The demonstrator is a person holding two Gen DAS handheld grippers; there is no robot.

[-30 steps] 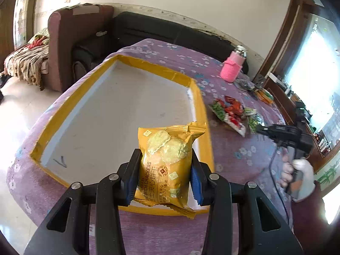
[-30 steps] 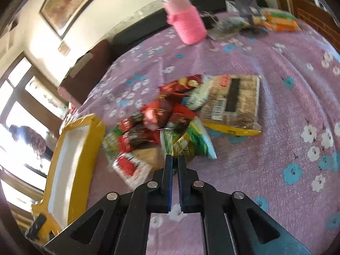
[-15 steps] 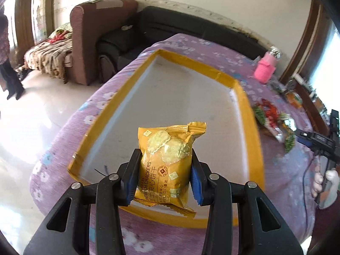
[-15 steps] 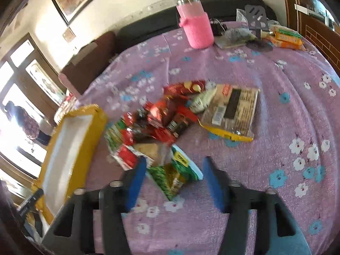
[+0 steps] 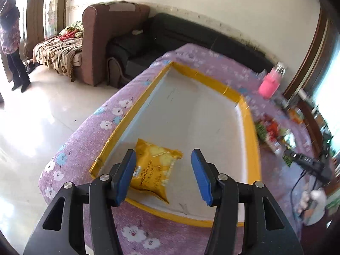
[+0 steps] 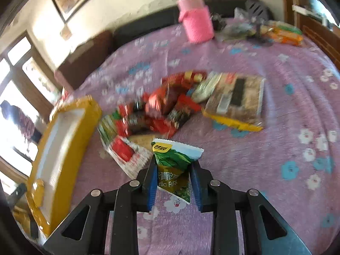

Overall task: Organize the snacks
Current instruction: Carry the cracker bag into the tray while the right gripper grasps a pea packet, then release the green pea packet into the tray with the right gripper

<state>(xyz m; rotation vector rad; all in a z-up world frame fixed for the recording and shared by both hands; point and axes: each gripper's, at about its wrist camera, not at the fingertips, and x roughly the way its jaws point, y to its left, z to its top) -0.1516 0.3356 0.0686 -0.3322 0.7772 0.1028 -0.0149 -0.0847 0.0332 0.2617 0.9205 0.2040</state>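
Observation:
A yellow cracker packet [image 5: 154,171] lies flat in the near left corner of the yellow-rimmed white tray [image 5: 251,140]. My left gripper [image 5: 163,177] is open and empty just above it. My right gripper [image 6: 173,182] is shut on a green snack packet [image 6: 175,165] and holds it above the purple flowered cloth. A pile of red and green snack packets [image 6: 161,110] lies beyond it; the pile shows blurred in the left wrist view [image 5: 272,131]. The tray also shows in the right wrist view [image 6: 63,146] at the left.
A pink bottle [image 6: 196,21] stands at the far side of the table, with orange packets [image 6: 284,35] and dark items beside it. A large flat brown packet [image 6: 238,102] lies right of the pile. Sofas [image 5: 110,40] and a standing person [image 5: 12,48] are beyond the table.
My left gripper opened and let the yellow cracker packet drop into the tray's near corner. My right gripper opened, then shut on a green snack packet and lifted it.

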